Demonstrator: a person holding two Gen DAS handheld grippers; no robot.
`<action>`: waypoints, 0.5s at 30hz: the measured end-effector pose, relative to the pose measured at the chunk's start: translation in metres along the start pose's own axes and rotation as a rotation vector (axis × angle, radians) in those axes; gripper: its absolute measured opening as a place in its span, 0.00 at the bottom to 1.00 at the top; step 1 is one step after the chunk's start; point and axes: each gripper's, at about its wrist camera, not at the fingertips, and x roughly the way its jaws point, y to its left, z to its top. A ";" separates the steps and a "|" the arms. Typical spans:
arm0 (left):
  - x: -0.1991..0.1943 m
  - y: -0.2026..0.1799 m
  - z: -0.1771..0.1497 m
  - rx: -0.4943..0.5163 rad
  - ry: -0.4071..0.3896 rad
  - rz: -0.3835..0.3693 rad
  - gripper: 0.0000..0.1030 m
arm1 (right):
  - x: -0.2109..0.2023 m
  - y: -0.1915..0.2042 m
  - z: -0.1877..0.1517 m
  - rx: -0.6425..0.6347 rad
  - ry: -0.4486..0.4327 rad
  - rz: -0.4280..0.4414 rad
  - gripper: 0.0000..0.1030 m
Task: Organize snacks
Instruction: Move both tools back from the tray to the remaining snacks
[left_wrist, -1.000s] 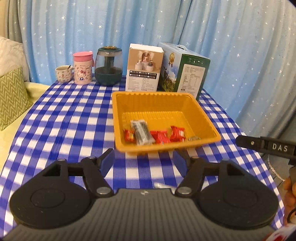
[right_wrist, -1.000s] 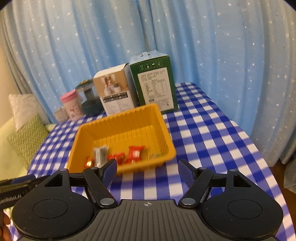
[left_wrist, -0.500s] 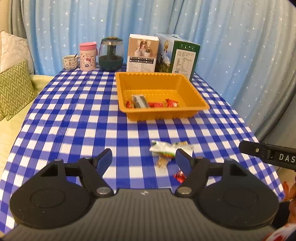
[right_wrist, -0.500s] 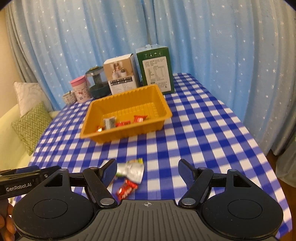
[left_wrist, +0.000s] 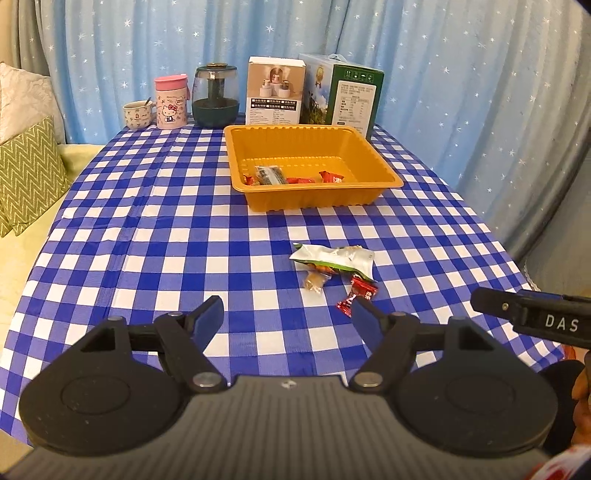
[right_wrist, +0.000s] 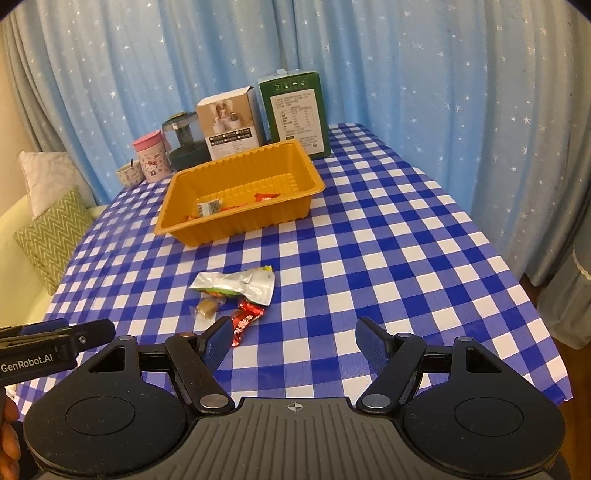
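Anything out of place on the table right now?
Yes: three snacks lie loose on the cloth short of the orange tray: a silver-green packet, a clear-wrapped candy and a red candy. Nothing looks spilled or damaged.

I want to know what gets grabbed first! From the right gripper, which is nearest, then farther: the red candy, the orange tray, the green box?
1. Red candy, by the gripper's left finger.
2. Orange tray, mid-table.
3. Green box, at the back.

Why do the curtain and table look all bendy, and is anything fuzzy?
Left wrist view: the fisheye lens bows the curtain and table edges; the orange tray and loose snacks look sharp. Right wrist view: same bending, dark corners, warm dim light, and small print on the green box is too fuzzy to read.
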 end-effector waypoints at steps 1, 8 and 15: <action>0.000 -0.001 0.000 0.001 0.000 -0.002 0.71 | 0.000 0.000 0.000 0.000 0.001 0.002 0.71; 0.000 -0.002 -0.001 0.000 0.001 -0.001 0.72 | 0.000 0.001 0.000 0.002 0.002 0.001 0.71; 0.005 0.005 0.000 -0.002 0.012 0.006 0.72 | 0.008 0.002 0.000 0.005 0.016 -0.001 0.71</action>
